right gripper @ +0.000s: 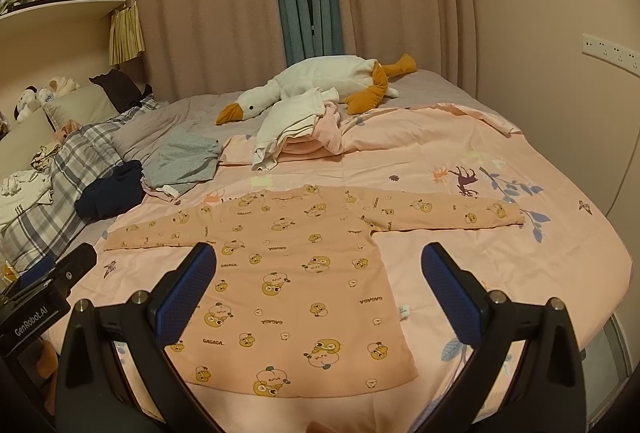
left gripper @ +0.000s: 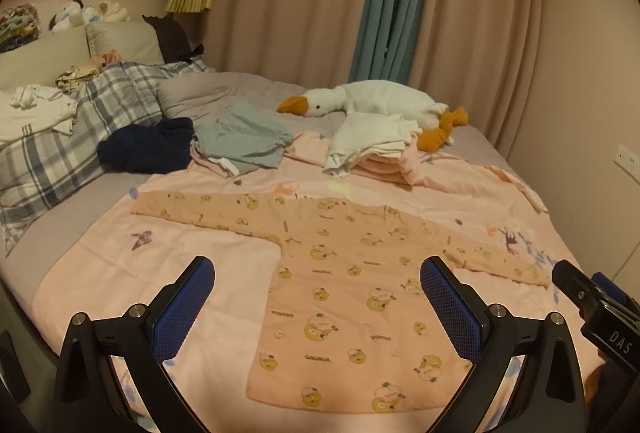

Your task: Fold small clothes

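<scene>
A small pink long-sleeved shirt [left gripper: 340,297] [right gripper: 296,285] with yellow cartoon prints lies flat on the pink bedspread, both sleeves spread out sideways. My left gripper [left gripper: 316,273] hovers open above the shirt's lower left part, its blue pads [left gripper: 184,309] wide apart and holding nothing. Over the shirt's lower right part my right gripper [right gripper: 320,261] is also open and holds nothing. In the left wrist view the other gripper's body [left gripper: 596,309] shows at the right edge; the right wrist view has the left one's body [right gripper: 44,293] at its left edge.
Behind the shirt lie a grey garment [left gripper: 244,137], a dark blue garment [left gripper: 148,143] and a stack of white and pink clothes [left gripper: 372,149]. A white goose plush [left gripper: 380,101] rests near the curtains. Plaid bedding [left gripper: 80,129] is at the left. The bed edge [right gripper: 600,297] drops off at the right.
</scene>
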A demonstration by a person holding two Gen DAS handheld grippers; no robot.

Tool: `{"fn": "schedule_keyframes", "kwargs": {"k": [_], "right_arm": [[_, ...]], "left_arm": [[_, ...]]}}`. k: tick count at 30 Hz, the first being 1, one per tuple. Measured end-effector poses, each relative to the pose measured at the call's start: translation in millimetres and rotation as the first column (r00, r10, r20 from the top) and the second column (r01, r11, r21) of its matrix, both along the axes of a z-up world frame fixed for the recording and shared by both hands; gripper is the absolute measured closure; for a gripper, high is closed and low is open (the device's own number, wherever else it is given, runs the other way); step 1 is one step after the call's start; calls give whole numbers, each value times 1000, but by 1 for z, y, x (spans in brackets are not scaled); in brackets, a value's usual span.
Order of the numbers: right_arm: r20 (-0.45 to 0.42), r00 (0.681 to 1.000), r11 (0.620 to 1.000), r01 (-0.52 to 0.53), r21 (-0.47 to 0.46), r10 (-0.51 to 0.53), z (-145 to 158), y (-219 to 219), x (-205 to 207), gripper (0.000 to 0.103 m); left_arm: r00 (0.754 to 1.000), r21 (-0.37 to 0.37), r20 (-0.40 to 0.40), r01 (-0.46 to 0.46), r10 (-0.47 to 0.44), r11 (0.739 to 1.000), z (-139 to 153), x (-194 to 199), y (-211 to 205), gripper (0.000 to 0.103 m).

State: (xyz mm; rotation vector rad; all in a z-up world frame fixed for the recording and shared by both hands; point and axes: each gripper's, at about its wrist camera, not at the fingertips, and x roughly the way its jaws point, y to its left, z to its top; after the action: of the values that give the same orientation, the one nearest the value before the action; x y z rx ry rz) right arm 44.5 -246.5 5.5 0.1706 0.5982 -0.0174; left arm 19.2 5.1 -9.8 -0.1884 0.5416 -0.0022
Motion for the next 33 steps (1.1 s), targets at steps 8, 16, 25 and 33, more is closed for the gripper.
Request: {"fn": "schedule_keyframes", "kwargs": {"k": [8,16,25,33], "right_arm": [[-6,1000,1000,-3,-4,3,-1,0,2,0],[-1,1000,1000,-12,10,12,-5,0,4,0],[-46,996,987,-62,150,70,-40,-32,68,0],[-134,991,970,41,241,-8,-36,-141,174,0]], "left_arm": [[1000,-5,-6,-6,6,1000,-1,2,-1,1],[999,-50,-39,14,-16,999,-8,14,5,1],[998,-108,-18,54,-57,993,-13,71,14,1],[951,-436,-252,55,-181,898,-116,213,54,1]]}}
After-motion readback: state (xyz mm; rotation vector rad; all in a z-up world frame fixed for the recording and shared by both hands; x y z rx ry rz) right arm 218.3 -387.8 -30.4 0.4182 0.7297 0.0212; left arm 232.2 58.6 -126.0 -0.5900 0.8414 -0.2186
